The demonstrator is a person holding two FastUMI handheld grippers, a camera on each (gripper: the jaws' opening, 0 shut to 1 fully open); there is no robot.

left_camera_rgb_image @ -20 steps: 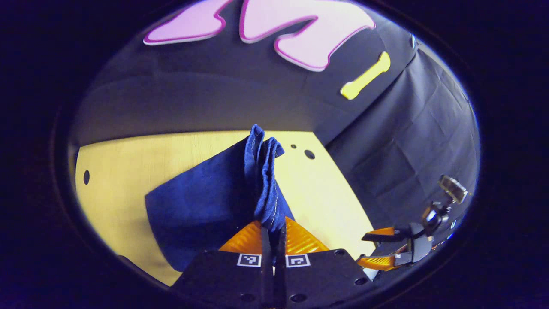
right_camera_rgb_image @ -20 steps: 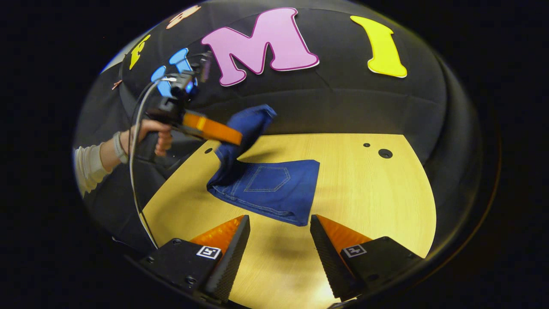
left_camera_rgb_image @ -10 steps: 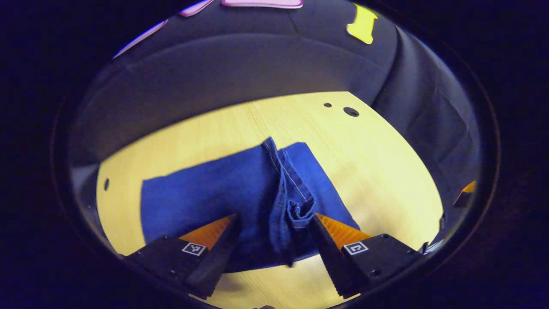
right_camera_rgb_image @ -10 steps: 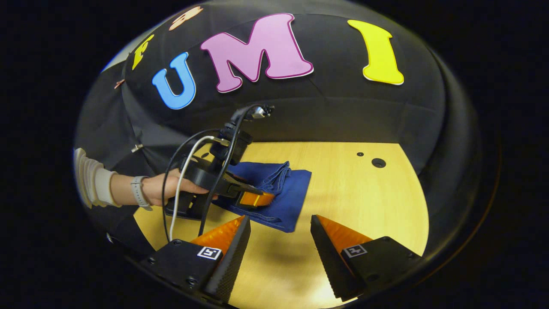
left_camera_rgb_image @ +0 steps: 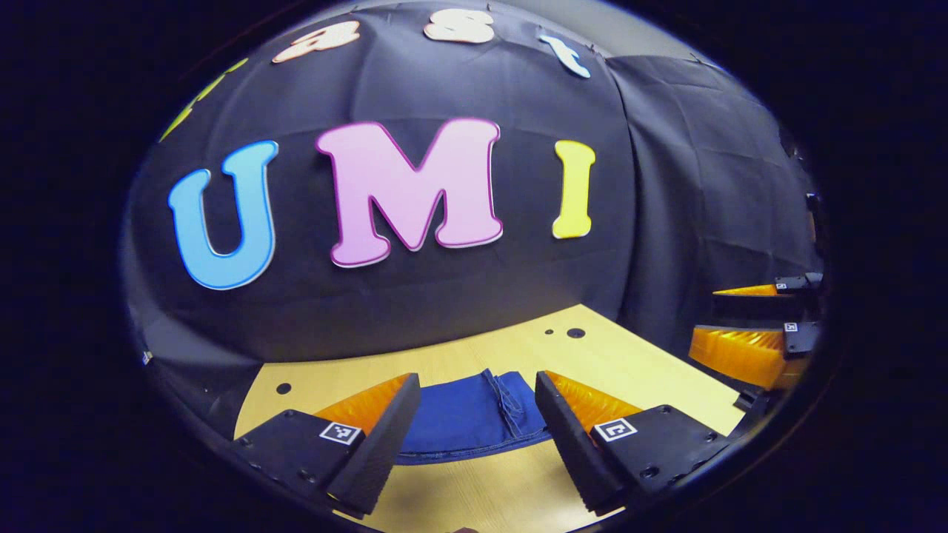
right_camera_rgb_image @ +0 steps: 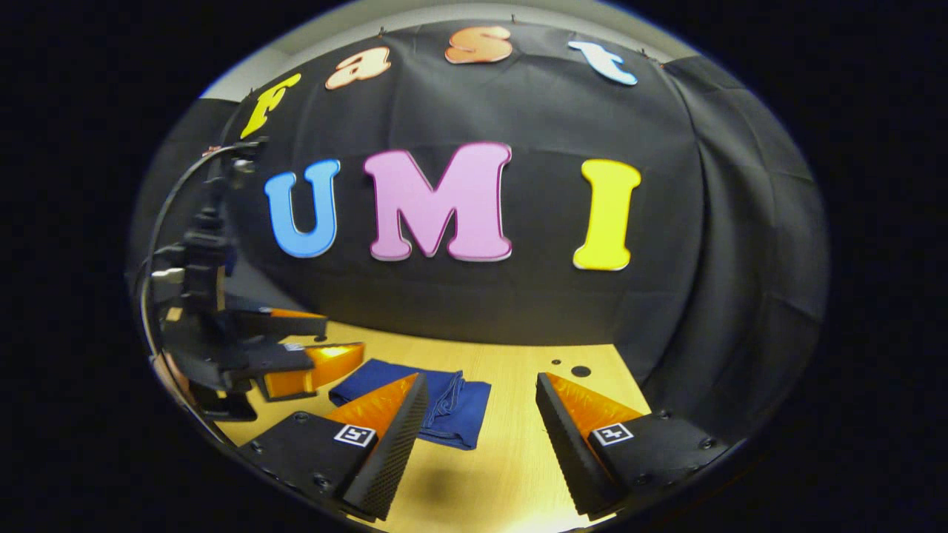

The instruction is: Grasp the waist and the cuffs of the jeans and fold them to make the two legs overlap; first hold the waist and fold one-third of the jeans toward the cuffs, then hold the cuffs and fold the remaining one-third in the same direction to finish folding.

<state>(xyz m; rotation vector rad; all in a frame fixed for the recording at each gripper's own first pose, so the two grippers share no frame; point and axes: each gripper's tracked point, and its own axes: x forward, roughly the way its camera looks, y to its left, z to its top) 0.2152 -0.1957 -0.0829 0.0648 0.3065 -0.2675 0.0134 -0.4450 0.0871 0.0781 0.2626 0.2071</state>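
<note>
Since the earlier frames the left gripper has let go of the jeans, drawn back and tilted upward, so that the booth wall now takes up most of its view; the right gripper has likewise pulled back and tilted up, its jaws wide as before.

Left gripper view: the left gripper has its jaws spread wide with nothing between them. The jeans lie folded flat on the tabletop, seen through the gap between the two fingers and apart from both. A stitched hem edge runs across the top layer of the fabric, near the right finger. Two dark holes mark the tabletop near its far right corner. At the right edge of the view the right gripper is seen from the side, its fingers apart, raised clear of the tabletop.

Right gripper view: the right gripper also has its jaws wide and empty. The jeans rest as a compact folded bundle on the tabletop, partly hidden behind the left finger. The left gripper is to the left, above the tabletop's near left part and just beside the jeans without touching them, its fingers separated. A cable loops from the upper part of that gripper.
</note>
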